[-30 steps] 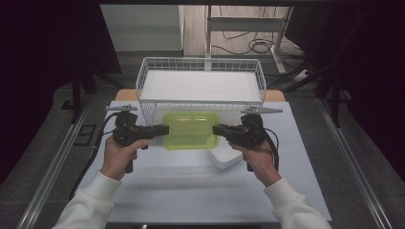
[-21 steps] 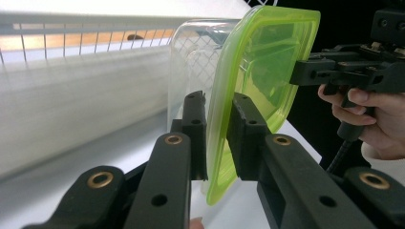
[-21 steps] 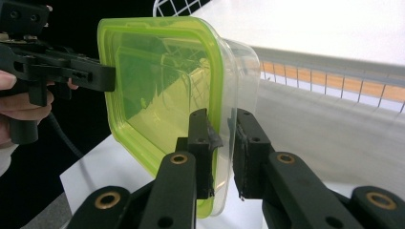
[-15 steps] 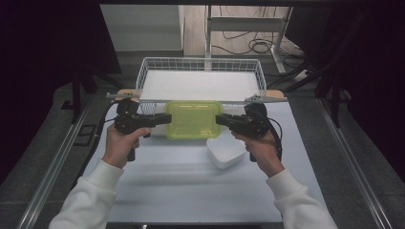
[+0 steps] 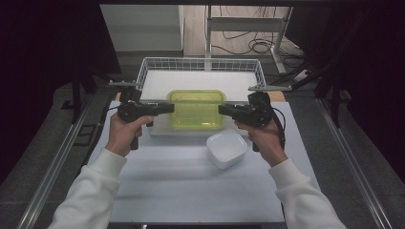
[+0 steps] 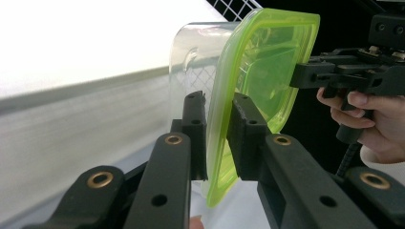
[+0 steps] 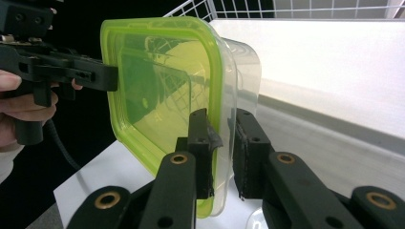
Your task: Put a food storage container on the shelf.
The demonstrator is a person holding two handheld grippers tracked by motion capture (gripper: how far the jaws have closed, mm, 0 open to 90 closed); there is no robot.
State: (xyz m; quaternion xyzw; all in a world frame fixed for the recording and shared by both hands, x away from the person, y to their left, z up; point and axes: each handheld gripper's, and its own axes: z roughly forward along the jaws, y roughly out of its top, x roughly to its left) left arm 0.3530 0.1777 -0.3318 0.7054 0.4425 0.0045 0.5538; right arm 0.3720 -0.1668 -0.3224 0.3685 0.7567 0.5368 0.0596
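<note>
**Lidded box held by both grippers at basket's near rim**

Surroundings: wire basket (image 5: 143, 76) sits upper centre of the high view, white liner inside. White bowl (image 5: 227, 149) lies just below and right of centre on the table (image 5: 181, 191), apart from everything else. Basket's front wall is directly behind and under the box.

Clear box (image 5: 196, 110) with green lid (image 6: 267, 71) sits at frame centre, lid up, long axis running left-right across the frame. Left gripper (image 5: 165, 108) pinches its left rim; right gripper (image 5: 226, 109) pinches the right rim. In both gripper views the jaws are pressed onto the lid edge.
</note>
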